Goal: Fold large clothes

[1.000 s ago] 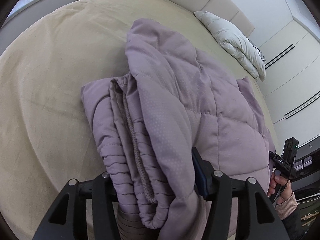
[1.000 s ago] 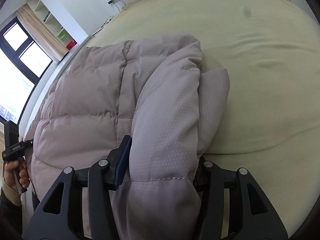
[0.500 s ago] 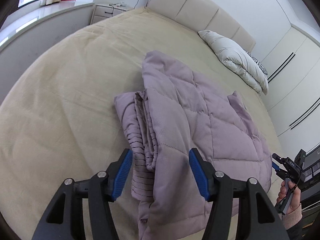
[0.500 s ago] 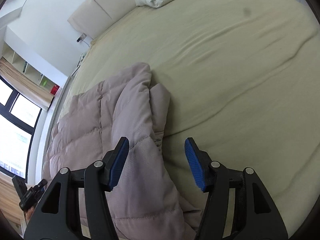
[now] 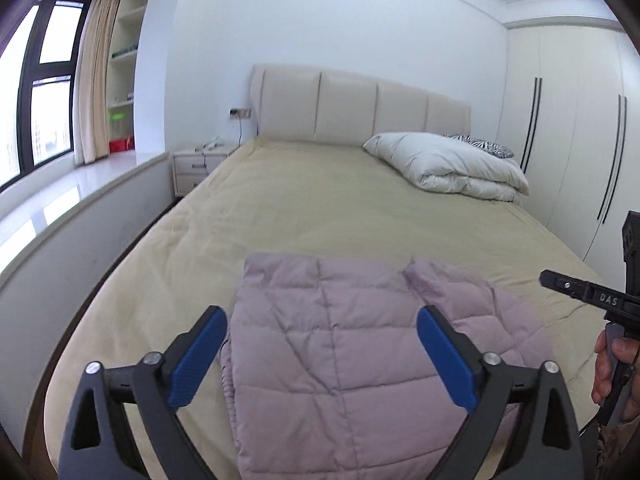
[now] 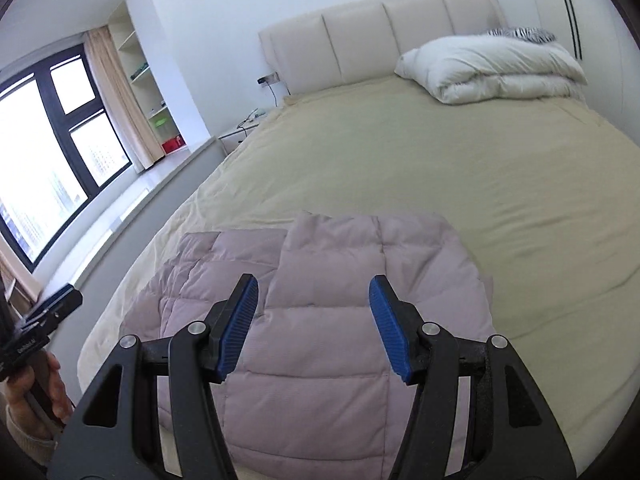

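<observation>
Both the left tongs [image 5: 320, 354] and the right tongs [image 6: 313, 322] are held released above the folded lilac quilted jacket [image 5: 340, 360]. The fold should be checked against the bed [image 5: 320, 208] edge, then pressed flat.

The puffy jacket [image 5: 344, 364] is a soft dusty purple, with stitched lines that make squares. The bed cover [image 5: 320, 208] is pale yellow-tan. The folded quilt [image 5: 448, 168] is white, and a pillow [image 5: 480, 145] behind it has black and white zebra stripes. The headboard [image 5: 360, 108] is cream. The left tongs [image 5: 320, 356] are black with bright blue pads [image 5: 196, 360], and so are the right tongs [image 6: 314, 324]. The curtain [image 5: 92, 76] is light tan, the window frame [image 5: 28, 80] is black, and the walls are white. A small box [image 5: 119, 145] on the shelf is red.
</observation>
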`<action>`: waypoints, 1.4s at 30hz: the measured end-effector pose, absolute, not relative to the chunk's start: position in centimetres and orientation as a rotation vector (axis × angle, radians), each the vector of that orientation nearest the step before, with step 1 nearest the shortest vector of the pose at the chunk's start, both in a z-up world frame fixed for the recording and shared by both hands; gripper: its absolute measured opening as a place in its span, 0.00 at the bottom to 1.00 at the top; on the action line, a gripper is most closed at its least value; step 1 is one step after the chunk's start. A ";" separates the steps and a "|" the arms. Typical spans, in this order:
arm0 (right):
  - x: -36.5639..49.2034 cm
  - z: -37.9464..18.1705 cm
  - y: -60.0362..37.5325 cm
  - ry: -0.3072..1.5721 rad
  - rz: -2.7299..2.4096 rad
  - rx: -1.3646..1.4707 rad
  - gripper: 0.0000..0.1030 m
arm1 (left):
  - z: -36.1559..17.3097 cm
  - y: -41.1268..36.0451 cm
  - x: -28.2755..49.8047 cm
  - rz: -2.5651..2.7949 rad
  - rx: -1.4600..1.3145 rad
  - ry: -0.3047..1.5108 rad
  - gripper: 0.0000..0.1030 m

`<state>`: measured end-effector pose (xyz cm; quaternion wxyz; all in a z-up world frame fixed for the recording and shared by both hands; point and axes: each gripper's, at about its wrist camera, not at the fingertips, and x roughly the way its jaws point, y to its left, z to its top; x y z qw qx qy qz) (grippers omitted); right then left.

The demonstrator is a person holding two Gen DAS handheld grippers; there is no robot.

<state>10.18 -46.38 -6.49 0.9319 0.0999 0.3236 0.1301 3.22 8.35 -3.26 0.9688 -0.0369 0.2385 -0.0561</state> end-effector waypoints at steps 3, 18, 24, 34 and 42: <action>7.8 -4.8 -44.9 0.585 0.226 0.112 0.58 | -1.2 6.3 1.4 -0.092 -0.018 0.368 1.00; -2.3 1.3 -42.2 0.532 0.064 0.054 0.96 | 1.8 3.8 -1.9 0.114 0.041 0.426 1.00; -2.7 -0.4 -41.9 0.766 0.032 0.066 0.96 | -1.4 3.0 -0.9 0.058 -0.005 0.659 1.00; -4.2 -0.8 -41.4 0.806 0.023 0.057 0.96 | -2.3 2.9 -1.5 0.061 -0.015 0.756 1.00; -4.2 -1.1 -41.3 0.806 -0.002 0.044 0.96 | -3.5 2.9 -1.3 0.060 -0.024 0.808 1.00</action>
